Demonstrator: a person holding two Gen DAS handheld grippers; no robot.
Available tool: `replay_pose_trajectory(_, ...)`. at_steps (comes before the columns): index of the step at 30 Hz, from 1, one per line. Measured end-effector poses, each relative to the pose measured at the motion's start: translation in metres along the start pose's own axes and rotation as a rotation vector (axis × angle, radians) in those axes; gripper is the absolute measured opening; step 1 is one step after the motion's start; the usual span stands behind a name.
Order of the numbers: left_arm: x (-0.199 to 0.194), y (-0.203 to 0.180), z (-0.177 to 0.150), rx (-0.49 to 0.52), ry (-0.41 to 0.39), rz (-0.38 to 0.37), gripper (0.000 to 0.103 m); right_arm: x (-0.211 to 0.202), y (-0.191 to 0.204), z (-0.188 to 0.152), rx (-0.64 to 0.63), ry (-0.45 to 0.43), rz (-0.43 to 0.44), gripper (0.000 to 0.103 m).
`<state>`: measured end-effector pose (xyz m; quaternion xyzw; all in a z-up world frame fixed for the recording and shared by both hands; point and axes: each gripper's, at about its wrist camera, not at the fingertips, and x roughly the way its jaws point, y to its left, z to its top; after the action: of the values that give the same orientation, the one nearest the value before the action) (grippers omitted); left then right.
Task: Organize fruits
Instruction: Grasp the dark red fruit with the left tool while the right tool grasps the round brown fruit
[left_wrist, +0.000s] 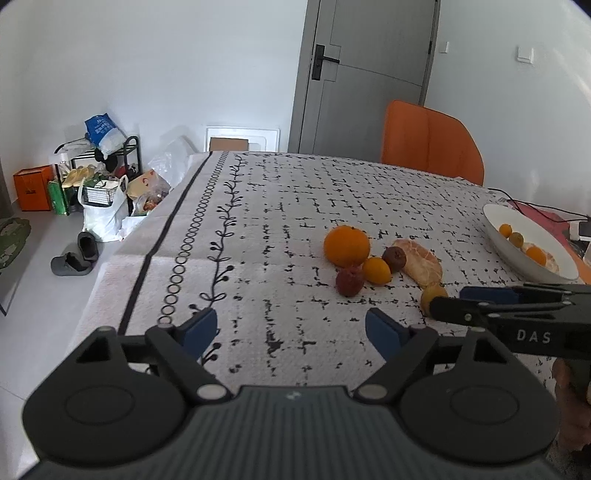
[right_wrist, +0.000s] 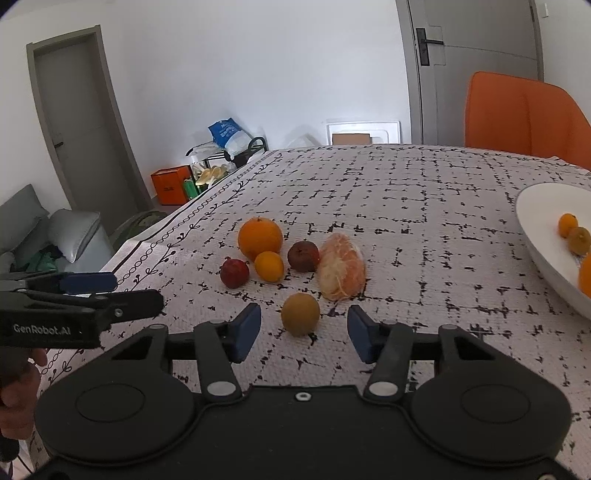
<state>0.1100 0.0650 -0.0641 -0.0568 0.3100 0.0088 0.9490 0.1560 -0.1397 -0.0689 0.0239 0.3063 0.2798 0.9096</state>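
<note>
Loose fruit lies on the patterned tablecloth (right_wrist: 406, 206): a big orange (right_wrist: 260, 238), a small orange (right_wrist: 269, 266), two dark red fruits (right_wrist: 234, 272) (right_wrist: 303, 255) and a peeled citrus (right_wrist: 341, 267). Nearest to me is a yellow-brown fruit (right_wrist: 300, 314). My right gripper (right_wrist: 303, 317) stands astride it, open, with a gap between each blue pad and the fruit. In the left wrist view the right gripper (left_wrist: 448, 298) half hides the same fruit (left_wrist: 430, 297). My left gripper (left_wrist: 291, 325) is open over bare cloth, left of the fruit. A white bowl (right_wrist: 535, 229) at the right holds small citrus fruits.
An orange chair (left_wrist: 430, 142) stands behind the table's far edge. Cables and a pink item (left_wrist: 543, 218) lie beyond the bowl. The table's left edge (left_wrist: 147, 254) drops to a floor with bags, a rack and slippers (left_wrist: 75, 254). A hand holds each gripper.
</note>
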Motion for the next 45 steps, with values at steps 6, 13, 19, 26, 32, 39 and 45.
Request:
replay_pose_trajectory(6,0.01,-0.006,0.005,-0.002,-0.005,0.008,0.079,0.011,-0.003,0.001,0.017,0.019,0.026,0.026)
replay_pose_trajectory(13,0.022,-0.016,0.01,0.002,-0.006,-0.011,0.064,0.003,-0.01,0.001,0.029,-0.003,0.044,0.023)
replay_pose_trajectory(19,0.031,-0.028,0.014,0.02,-0.005,-0.026,0.058,-0.01,-0.02,0.0,0.039,-0.017,0.031,0.023)
replay_pose_trajectory(26,0.045,-0.04,0.015,0.037,0.003,-0.02,0.046,-0.024,-0.034,0.0,0.061,-0.043,0.001,0.023)
replay_pose_trajectory(32,0.053,-0.047,0.015,0.05,0.008,0.007,0.043,-0.035,-0.048,0.0,0.084,-0.068,-0.032,0.023)
replay_pose_trajectory(39,0.057,-0.051,0.014,0.043,0.006,0.019,0.021,-0.044,-0.066,-0.003,0.115,-0.091,-0.072,0.023)
replay_pose_trajectory(45,0.044,-0.06,0.018,0.057,-0.034,-0.01,0.021,-0.055,-0.08,-0.006,0.145,-0.106,-0.115,0.023)
